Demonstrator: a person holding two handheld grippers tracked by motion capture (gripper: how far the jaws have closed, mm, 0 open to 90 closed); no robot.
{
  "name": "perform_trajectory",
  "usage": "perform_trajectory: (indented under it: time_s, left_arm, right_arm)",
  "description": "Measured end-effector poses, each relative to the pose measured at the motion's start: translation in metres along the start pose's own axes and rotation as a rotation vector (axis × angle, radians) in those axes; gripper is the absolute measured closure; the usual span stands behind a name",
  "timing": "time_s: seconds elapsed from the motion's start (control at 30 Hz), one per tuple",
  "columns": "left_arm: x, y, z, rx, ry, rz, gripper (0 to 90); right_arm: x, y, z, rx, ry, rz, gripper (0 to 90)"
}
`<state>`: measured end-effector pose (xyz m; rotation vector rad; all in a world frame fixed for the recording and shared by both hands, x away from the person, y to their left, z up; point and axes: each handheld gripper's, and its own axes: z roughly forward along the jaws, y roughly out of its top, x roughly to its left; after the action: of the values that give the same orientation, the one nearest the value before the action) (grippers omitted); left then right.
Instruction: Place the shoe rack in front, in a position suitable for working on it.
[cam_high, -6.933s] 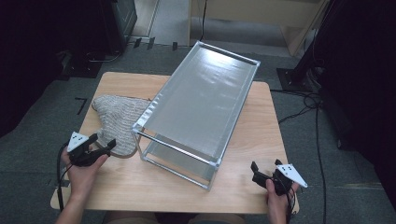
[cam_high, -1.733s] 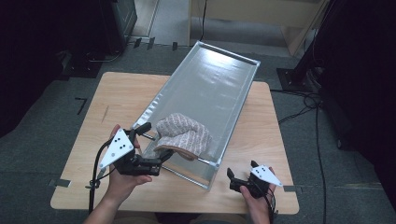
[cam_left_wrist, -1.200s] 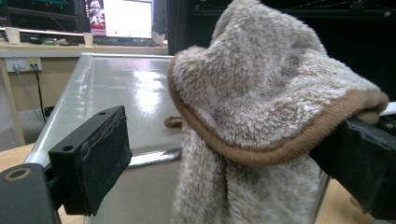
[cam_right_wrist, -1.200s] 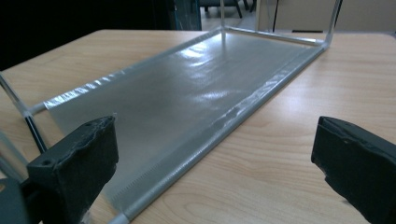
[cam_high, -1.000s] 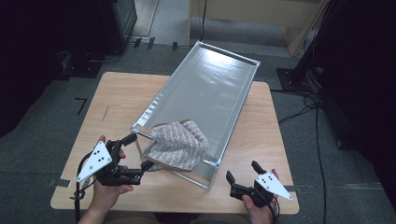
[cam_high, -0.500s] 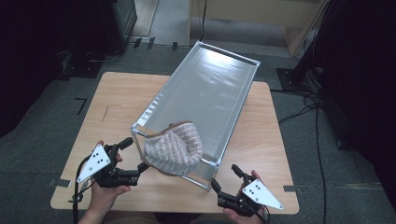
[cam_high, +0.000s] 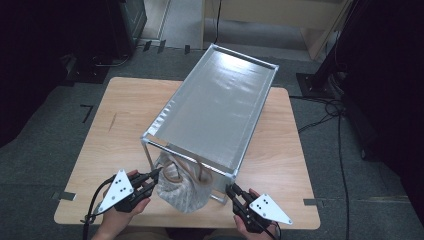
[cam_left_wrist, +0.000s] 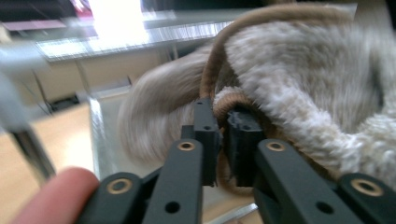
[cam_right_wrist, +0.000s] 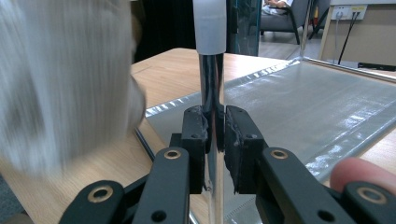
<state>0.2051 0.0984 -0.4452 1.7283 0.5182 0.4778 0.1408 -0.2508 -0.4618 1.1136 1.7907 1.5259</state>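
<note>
The left hand-held gripper (cam_left_wrist: 223, 135) has just closed on the tan trim of the fleecy slipper (cam_high: 182, 187) — it hangs under the near end of the metal rack (cam_high: 215, 112) above the counter (cam_high: 125, 115) — while the right hand-held gripper (cam_right_wrist: 215, 133), jaws just closed, clamps the rack's corner post (cam_right_wrist: 211, 79)

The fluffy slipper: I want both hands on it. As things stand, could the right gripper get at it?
Probably not at once: the right gripper is shut on the rack's front leg. Once released, the slipper lies beside it, nothing between; the left gripper pinches its trim.
</note>
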Motion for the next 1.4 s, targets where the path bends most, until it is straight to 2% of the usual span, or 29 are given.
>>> perform_trajectory:
  time_s: [0.03,0.13,0.2,0.27,0.3,0.33,0.4,0.43,0.53,0.57,0.67,0.73,0.8,0.83,0.9,1.0,1.1,1.2,1.3,1.33,1.4]
  left_arm:
    - [0.002,-0.004,0.004,0.034,-0.009,-0.022,86.2]
    - [0.008,-0.019,0.015,0.113,0.012,-0.095,86.7]
    - [0.012,-0.027,0.021,0.162,0.035,-0.126,86.7]
    - [0.016,-0.032,0.022,0.177,0.041,-0.151,85.8]
    - [0.019,-0.033,0.021,0.172,0.024,-0.170,83.1]
    - [0.022,-0.033,0.020,0.162,0.000,-0.182,76.2]
    - [0.025,-0.031,0.014,0.128,-0.037,-0.165,59.2]
    - [0.026,-0.029,0.010,0.102,-0.038,-0.147,53.2]
    - [0.030,-0.023,-0.004,0.023,0.010,-0.139,38.7]
    - [0.033,-0.021,-0.010,-0.013,0.028,-0.147,35.9]
    - [0.038,-0.019,-0.019,-0.067,0.075,-0.155,31.3]
    - [0.042,-0.018,-0.022,-0.077,0.114,-0.177,29.3]
    - [0.046,-0.020,-0.021,-0.058,0.166,-0.201,27.8]
    - [0.048,-0.021,-0.020,-0.047,0.196,-0.215,27.7]
    - [0.052,-0.024,-0.016,-0.033,0.231,-0.252,28.5]
    - [0.056,-0.027,-0.008,0.002,0.230,-0.269,34.2]
    - [0.060,-0.029,0.003,0.047,0.216,-0.262,43.8]
    - [0.060,-0.029,0.009,0.061,0.214,-0.242,57.0]
    - [0.061,-0.029,0.011,0.082,0.212,-0.243,73.8]
    - [0.062,-0.030,0.011,0.084,0.200,-0.245,78.7]
    - [0.061,-0.029,0.010,0.088,0.196,-0.227,80.1]
  right_arm:
    - [0.000,0.000,0.000,0.000,0.001,0.001,78.9]
    - [-0.001,-0.001,0.000,0.002,0.004,0.001,79.2]
    - [0.000,-0.001,0.000,0.004,0.005,0.000,80.0]
    - [0.000,-0.001,0.000,0.004,0.006,-0.005,80.5]
    - [0.000,-0.001,0.000,0.004,0.005,-0.009,80.6]
    - [0.000,-0.001,0.000,0.004,0.001,-0.013,80.7]
    - [-0.001,-0.001,0.000,0.003,-0.008,-0.015,80.7]
    - [-0.002,-0.001,0.000,0.000,-0.011,-0.013,80.8]
    - [-0.005,-0.001,-0.001,-0.001,-0.022,-0.006,80.8]
    - [-0.006,-0.001,-0.002,-0.001,-0.028,-0.001,80.8]
    - [-0.008,-0.001,-0.003,-0.002,-0.031,-0.003,80.7]
    - [-0.008,-0.001,-0.003,-0.002,-0.033,-0.003,80.7]
    - [-0.007,-0.001,-0.003,-0.004,-0.037,-0.006,80.8]
    - [-0.007,-0.002,-0.003,-0.004,-0.038,-0.007,80.8]
    - [-0.007,-0.002,-0.003,-0.006,-0.041,-0.008,80.8]
    - [-0.006,-0.003,-0.003,-0.007,-0.048,-0.005,81.1]
    - [-0.004,-0.004,-0.004,-0.011,-0.063,-0.005,81.2]
    - [-0.004,-0.004,-0.004,-0.014,-0.067,0.002,81.2]
    - [-0.004,-0.005,-0.005,-0.014,-0.070,0.005,81.2]
    - [-0.004,-0.005,-0.005,-0.015,-0.070,0.007,81.2]
    - [-0.005,-0.005,-0.005,-0.017,-0.075,0.002,81.2]
